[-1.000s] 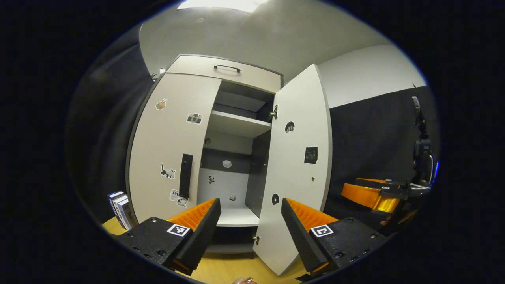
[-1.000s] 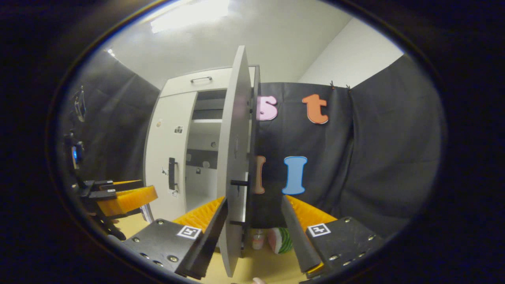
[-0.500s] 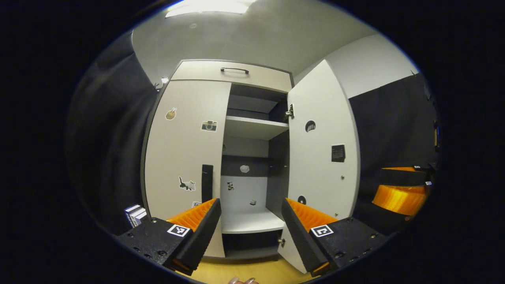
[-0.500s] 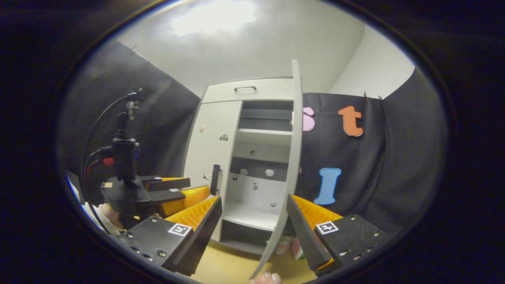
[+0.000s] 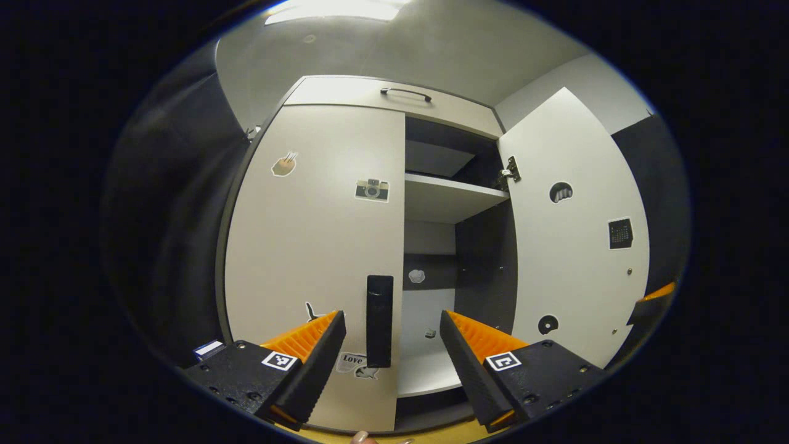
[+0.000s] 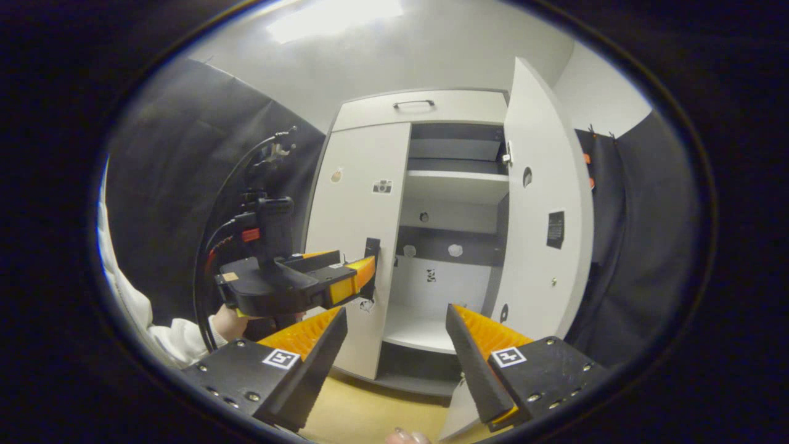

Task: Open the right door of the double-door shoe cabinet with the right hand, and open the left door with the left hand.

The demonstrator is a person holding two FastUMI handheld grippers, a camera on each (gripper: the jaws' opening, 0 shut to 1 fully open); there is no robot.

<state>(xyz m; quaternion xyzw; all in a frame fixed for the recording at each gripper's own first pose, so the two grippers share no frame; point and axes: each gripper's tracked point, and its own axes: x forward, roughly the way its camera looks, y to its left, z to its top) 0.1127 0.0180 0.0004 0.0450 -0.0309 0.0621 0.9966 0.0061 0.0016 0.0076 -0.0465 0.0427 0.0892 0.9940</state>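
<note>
The white shoe cabinet's right door [image 5: 573,246] [image 6: 542,209] stands swung wide open, with stickers on its inner face. The left door [image 5: 314,246] [image 6: 354,216] is closed, its dark vertical handle [image 5: 380,320] [image 6: 372,250] near the inner edge. My left gripper [image 5: 391,345] is open, and the handle stands between its fingers, slightly beyond their tips. In the right gripper view the left gripper [image 6: 360,274] reaches up to that handle, held by a hand in a white sleeve. My right gripper [image 6: 397,345] is open and holds nothing, back from the cabinet.
Inside the cabinet are a white shelf [image 5: 450,197] [image 6: 456,185] and a lower white floor board [image 6: 419,330]. A drawer with a dark handle [image 5: 405,94] [image 6: 414,103] tops the cabinet. Black cloth hangs on both sides. Yellow floor [image 6: 370,413] lies below.
The left gripper has moved in toward the left door until its handle sits between the fingers. The right gripper has let go of the right door, drawn back and turned left; that door swung wider.
</note>
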